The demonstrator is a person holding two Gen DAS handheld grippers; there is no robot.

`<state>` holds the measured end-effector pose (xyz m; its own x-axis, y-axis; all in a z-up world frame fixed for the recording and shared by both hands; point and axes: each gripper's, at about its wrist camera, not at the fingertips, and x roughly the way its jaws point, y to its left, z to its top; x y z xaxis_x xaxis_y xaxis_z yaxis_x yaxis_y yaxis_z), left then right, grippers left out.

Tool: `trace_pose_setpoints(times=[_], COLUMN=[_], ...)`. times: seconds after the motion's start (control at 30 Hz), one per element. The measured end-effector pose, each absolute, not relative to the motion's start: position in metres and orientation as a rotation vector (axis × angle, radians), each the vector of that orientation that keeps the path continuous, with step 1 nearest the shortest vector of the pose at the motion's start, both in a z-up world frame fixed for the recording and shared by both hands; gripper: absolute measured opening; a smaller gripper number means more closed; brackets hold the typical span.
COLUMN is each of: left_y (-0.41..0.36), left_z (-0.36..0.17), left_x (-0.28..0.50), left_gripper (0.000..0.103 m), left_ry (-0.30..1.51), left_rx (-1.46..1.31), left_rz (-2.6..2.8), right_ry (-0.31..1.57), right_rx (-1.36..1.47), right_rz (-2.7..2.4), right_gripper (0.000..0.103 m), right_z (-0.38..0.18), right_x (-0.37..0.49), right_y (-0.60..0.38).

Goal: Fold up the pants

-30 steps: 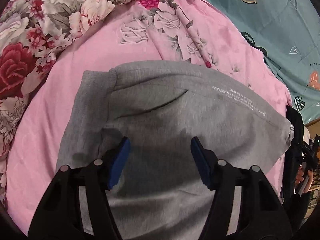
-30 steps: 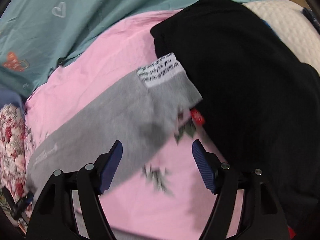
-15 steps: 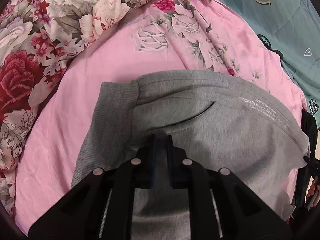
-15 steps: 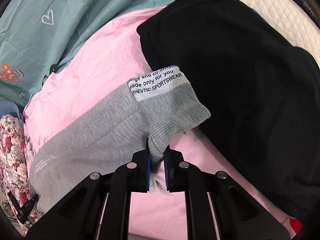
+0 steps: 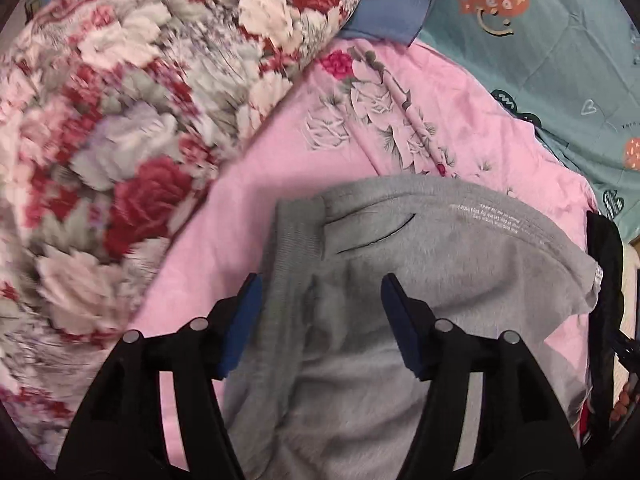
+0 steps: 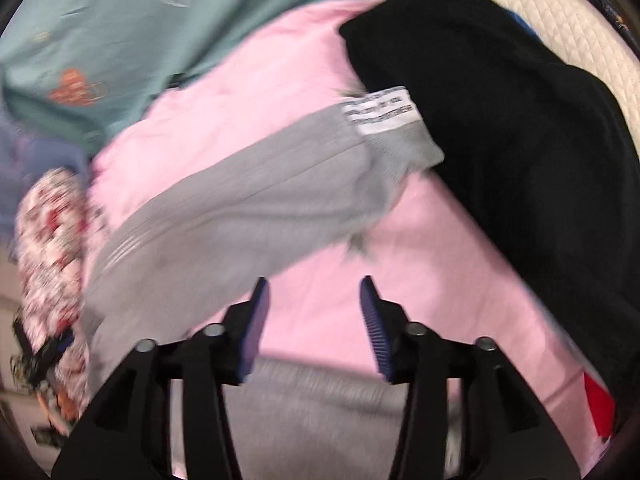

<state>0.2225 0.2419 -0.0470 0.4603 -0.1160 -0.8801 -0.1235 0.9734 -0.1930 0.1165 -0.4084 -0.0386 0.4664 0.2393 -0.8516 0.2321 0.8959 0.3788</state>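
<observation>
The grey pants (image 5: 440,264) lie on the pink sheet (image 5: 248,168), waistband (image 5: 296,240) to the left and a pocket slit beside it. My left gripper (image 5: 320,300) hovers over the waist end with its jaws opening; grey fabric lies below the gap, untouched by the blue pads (image 5: 244,312). In the right wrist view a grey leg (image 6: 240,208) ends in a ribbed cuff with a white label (image 6: 380,110). My right gripper (image 6: 314,296) is opening above bare pink sheet (image 6: 400,260), with more grey cloth (image 6: 320,400) under its arms.
A floral quilt (image 5: 120,140) rises at the left, with a blue cloth (image 5: 392,8) and teal bedding (image 5: 540,60) at the back. A black garment (image 6: 520,140) lies against the cuff at the right, in front of a cream quilted pad (image 6: 560,20).
Both grippers pinched shut on the grey fabric half a second ago and have since opened and let go. Both have lifted back; the right one slid off the cuff.
</observation>
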Motion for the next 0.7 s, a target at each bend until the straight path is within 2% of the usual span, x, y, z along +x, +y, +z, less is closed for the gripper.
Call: trace_pose_setpoints(times=[0.07,0.2,0.47,0.63,0.67,0.7], left_y=[0.24,0.231,0.219,0.215,0.213,0.21], left_z=[-0.04,-0.04,-0.079,-0.108,-0.113,-0.117], left_x=[0.226,0.252,0.332,0.349,0.348,0.347], left_gripper=[0.073,0.075,0.073,0.073,0.072,0.066], left_ry=[1.115,1.141,1.187,1.257,1.262,1.259], left_rx=[-0.205,-0.121,0.0,0.019,0.03,0.049], left_rz=[-0.011,-0.065,-0.094,-0.202,-0.226,-0.244], right_ry=[1.077,1.063,1.034,1.013,1.015,1.021], right_rx=[0.429,0.395,0.517,0.533,0.523,0.511], right_rz=[0.061,0.124,-0.025,-0.095,-0.097,-0.093], right_gripper=[0.055,0.055,0.055,0.055,0.055,0.055], right_z=[-0.033,-0.041,-0.05,-0.039,-0.036,-0.035], right_x=[0.088,0.03,-0.04,-0.048,-0.043,-0.036], right_y=[-0.391,-0.368,-0.382,-0.382,-0.378,-0.373])
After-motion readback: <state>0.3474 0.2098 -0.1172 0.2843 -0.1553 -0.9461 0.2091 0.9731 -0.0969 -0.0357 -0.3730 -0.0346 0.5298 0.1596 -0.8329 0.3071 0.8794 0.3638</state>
